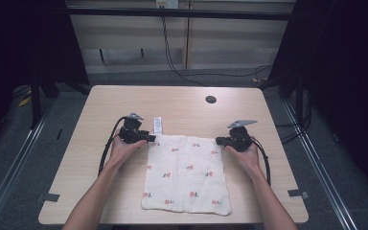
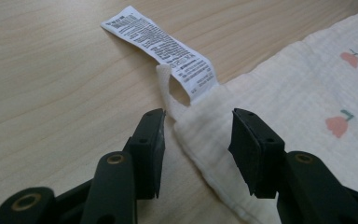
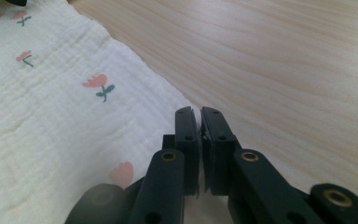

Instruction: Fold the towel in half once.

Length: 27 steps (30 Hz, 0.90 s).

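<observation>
Pale wood tabletop (image 1: 182, 103), dark curtains both sides, cables along the back wall, 1 small dark round hole near the far edge.

Cloth (image 1: 187, 175): cream, square, printed with small pink flowers, lying flat between the 2 tools and running back toward the person. White care label (image 1: 157, 125) sticks out from its far left corner onto bare wood.

Left tool (image 1: 149, 138): jaws spread, straddling that labelled corner. In the left gripper view the cloth's hemmed edge (image 2: 200, 154) runs up between the 2 jaws, with the label (image 2: 161, 44) and a small fabric loop (image 2: 165, 84) just ahead of the tips. Pads not pressing on anything; no grip here.

Right tool (image 1: 219, 141): jaws pressed together at the far right corner. In the right gripper view a thin sliver of cloth edge sits in the seam between the pads, so it looks to be pinching that corner (image 3: 168, 100).

Judgement on risks:
- Left jaw nearest the bare wood sits off the cloth; closing from here could catch the hem only, or the loop or label, and a lift would then slip or hang the cloth crooked.
- Right pinch appears shallow, right at the edge. Any pull with 1 corner free could drag the cloth sideways and bunch it, or tug the corner out.
- Lifting before the left side bites would leave the cloth skewed.
</observation>
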### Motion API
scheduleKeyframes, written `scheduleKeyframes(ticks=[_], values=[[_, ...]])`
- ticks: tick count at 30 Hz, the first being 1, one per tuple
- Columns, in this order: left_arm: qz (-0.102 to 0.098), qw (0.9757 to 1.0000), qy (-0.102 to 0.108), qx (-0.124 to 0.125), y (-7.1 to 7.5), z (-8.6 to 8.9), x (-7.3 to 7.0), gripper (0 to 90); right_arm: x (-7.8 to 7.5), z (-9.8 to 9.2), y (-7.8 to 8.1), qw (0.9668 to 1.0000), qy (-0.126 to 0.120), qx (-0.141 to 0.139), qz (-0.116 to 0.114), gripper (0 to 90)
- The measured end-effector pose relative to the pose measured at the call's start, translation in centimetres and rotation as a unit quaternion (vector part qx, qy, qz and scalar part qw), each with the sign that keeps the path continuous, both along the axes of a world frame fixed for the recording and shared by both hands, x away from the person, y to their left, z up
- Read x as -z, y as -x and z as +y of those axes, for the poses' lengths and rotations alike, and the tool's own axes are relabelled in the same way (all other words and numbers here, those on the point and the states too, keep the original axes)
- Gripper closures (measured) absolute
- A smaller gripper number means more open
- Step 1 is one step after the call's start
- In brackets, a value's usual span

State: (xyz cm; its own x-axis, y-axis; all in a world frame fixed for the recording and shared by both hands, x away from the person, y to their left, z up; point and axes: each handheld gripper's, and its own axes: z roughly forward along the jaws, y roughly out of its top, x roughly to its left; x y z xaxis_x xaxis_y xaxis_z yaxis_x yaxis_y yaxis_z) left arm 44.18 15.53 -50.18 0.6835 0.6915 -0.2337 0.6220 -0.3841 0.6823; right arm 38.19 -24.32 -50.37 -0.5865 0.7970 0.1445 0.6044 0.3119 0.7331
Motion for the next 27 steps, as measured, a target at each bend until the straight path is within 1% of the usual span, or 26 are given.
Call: scheduleKeyframes(ticks=[3,4,5,6,7,8,9,11,12,13,14,15,16,17,18,19,20,23,24,25,27], values=[[-0.002,1.0000,0.003,0.007,-0.1,-0.1,0.1,55.6,0.0,0.0,0.0,1.0000,0.000,0.000,0.001,85.9],[0.000,0.9999,-0.006,0.016,-0.3,-0.3,0.0,57.1,0.0,0.1,-0.1,1.0000,-0.001,-0.001,0.002,85.9],[0.000,0.9999,-0.006,0.016,-0.3,-0.3,0.0,58.9,0.0,0.1,-0.1,1.0000,-0.001,-0.001,0.002,85.9],[-0.003,0.9996,-0.008,0.026,-0.1,-0.9,0.0,59.8,0.0,0.2,-0.2,1.0000,0.000,-0.002,0.002,85.9],[-0.003,0.9996,-0.008,0.026,-0.1,-0.9,0.0,62.2,0.0,0.2,-0.2,1.0000,0.000,-0.002,0.002,85.9],[-0.011,0.9991,-0.015,0.038,0.2,-1.5,0.0,66.1,0.0,0.2,-0.3,1.0000,-0.002,-0.002,0.003,86.2],[-0.011,0.9990,-0.014,0.041,0.3,-1.7,0.0,69.4,0.0,0.1,-0.4,1.0000,-0.006,-0.005,0.004,86.4],[-0.011,0.9988,-0.014,0.045,0.3,-1.7,0.1,79.2,0.0,0.1,-0.4,0.9999,-0.010,-0.006,0.006,86.5],[-0.007,0.9990,-0.008,0.043,0.3,-1.7,0.2,83.4,0.0,0.1,-0.4,0.9998,-0.015,-0.008,0.007,86.6],[-0.005,0.9991,-0.002,0.042,0.4,-1.6,0.3,83.4,0.0,0.1,-0.4,0.9998,-0.015,-0.008,0.007,86.6],[-0.001,0.9990,0.006,0.044,0.5,-1.4,0.3,85.3,0.0,0.1,-0.3,0.9998,-0.019,-0.009,0.007,86.6],[-0.001,0.9990,0.006,0.044,0.5,-1.4,0.3,85.5,0.0,0.1,-0.3,0.9998,-0.019,-0.009,0.007,86.6],[-0.001,0.9989,0.017,0.044,0.6,-1.1,0.1,85.5,-0.2,0.2,-0.2,0.9997,-0.020,-0.008,0.008,86.7],[-0.001,0.9989,0.017,0.044,0.6,-1.1,0.1,85.6,-0.3,0.1,-0.3,0.9997,-0.022,-0.010,0.004,86.7],[-0.006,0.9986,0.031,0.043,0.7,-0.6,-0.5,85.6,-0.6,0.0,-0.3,0.9996,-0.026,-0.008,0.004,86.7],[-0.006,0.9986,0.031,0.043,0.7,-0.6,-0.5,85.6,-0.6,0.0,-0.3,0.9996,-0.026,-0.008,0.004,86.7],[-0.009,0.9986,0.027,0.044,0.7,-0.5,-0.8,85.6,-0.9,0.0,-0.3,0.9996,-0.028,-0.009,0.001,86.7],[-0.017,0.9981,0.036,0.046,0.9,0.1,-1.7,85.6,-1.9,-0.2,-0.5,0.9993,-0.036,-0.010,-0.006,86.7],[-0.022,0.9979,0.038,0.048,1.2,0.3,-2.2,85.6,-2.4,-0.3,-0.5,0.9992,-0.038,-0.011,-0.008,86.8],[-0.022,0.9979,0.038,0.048,1.2,0.3,-2.2,85.5,-2.4,-0.3,-0.5,0.9992,-0.038,-0.011,-0.008,86.8],[-0.033,0.9972,0.045,0.049,1.8,0.5,-2.8,85.6,-2.8,-0.4,-0.4,0.9990,-0.041,-0.012,-0.011,86.8]])
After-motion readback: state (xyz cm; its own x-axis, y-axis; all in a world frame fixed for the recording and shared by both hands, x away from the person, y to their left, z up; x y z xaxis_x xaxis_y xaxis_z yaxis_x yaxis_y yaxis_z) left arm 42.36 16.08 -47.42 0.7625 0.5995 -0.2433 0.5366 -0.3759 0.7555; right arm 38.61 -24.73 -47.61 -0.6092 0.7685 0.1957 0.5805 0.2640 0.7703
